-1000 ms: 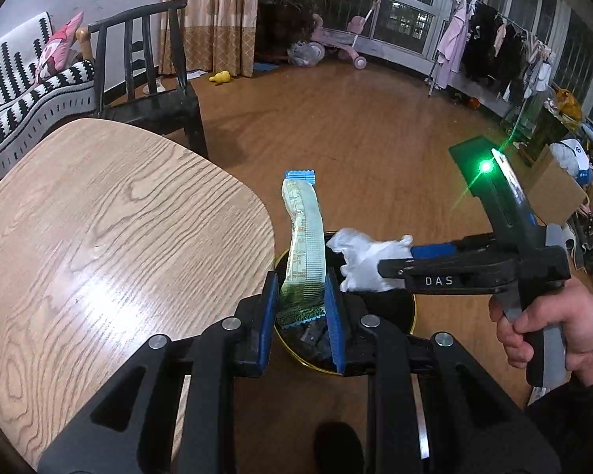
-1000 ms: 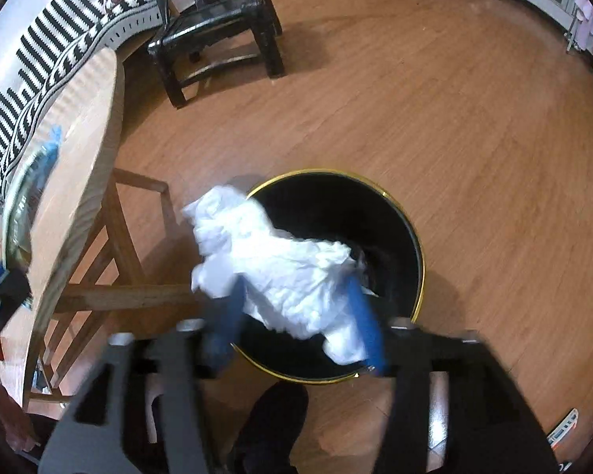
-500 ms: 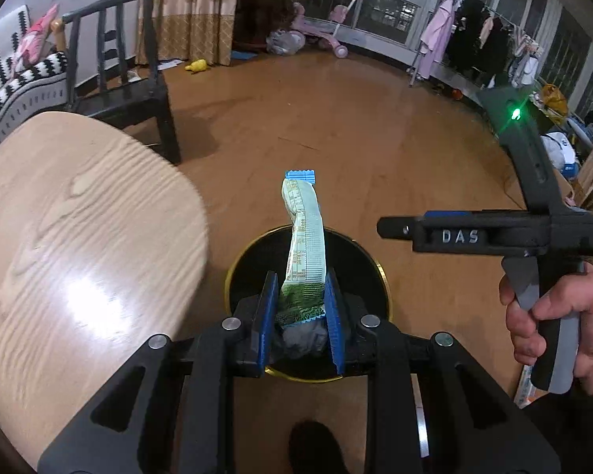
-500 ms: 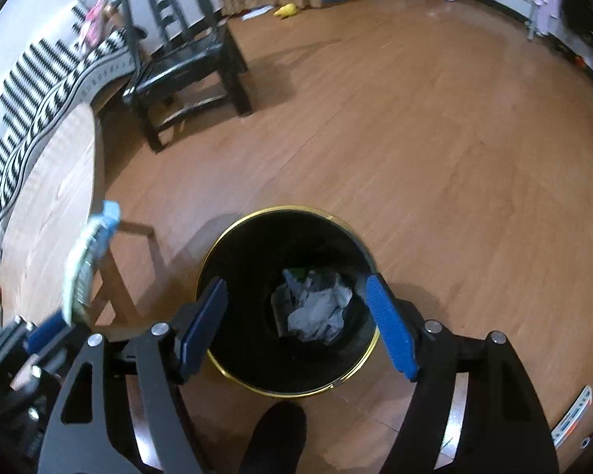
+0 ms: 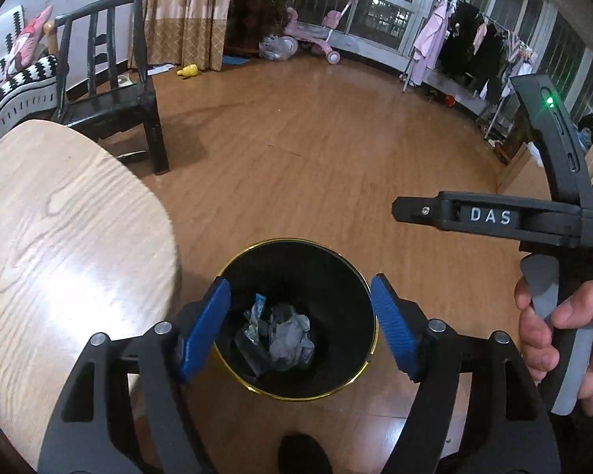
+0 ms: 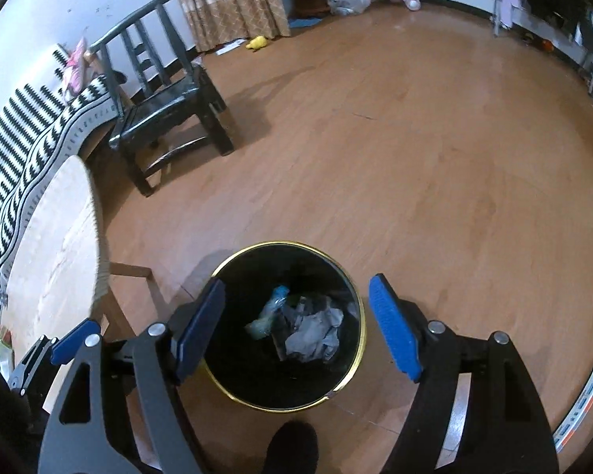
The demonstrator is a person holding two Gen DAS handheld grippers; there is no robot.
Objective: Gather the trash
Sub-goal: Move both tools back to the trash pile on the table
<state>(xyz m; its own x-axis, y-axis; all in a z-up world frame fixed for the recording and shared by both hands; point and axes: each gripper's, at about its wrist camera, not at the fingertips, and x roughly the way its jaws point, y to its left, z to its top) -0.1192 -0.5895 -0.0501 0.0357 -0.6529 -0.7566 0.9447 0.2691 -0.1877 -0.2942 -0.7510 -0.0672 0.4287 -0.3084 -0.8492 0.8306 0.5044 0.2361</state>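
Wooden floor (image 5: pixel 336 166) fills most of both views, running back to a curtained wall and a row of windows. On the left, a pale wood-grain table (image 5: pixel 59 245) curves into frame, its rounded edge close beside the bin but not touching it. Behind the table stands a dark wooden chair (image 5: pixel 110 91), and past that a black-and-white striped sofa (image 6: pixel 27 142).

Just off the table edge sits a black trash bin (image 5: pixel 338 367) with a gold rim, standing upright on the floor. At its bottom lies the collected trash: a crumpled white tissue (image 6: pixel 314 330) and, touching it on the left, a greenish wrapper with a blue end (image 6: pixel 271 308); in the dim interior there may be other scraps, but I cannot make them out.

The left gripper (image 5: pixel 300 326) hangs over the bin, its jaws having just been opening, and they now stand wide apart with nothing between them. The right gripper (image 6: pixel 296 324) hangs over the same bin, jaws likewise spread and holding nothing. In the left wrist view the right gripper's body marked "DAS" shows at the right, held by a bare hand (image 5: pixel 561 339).
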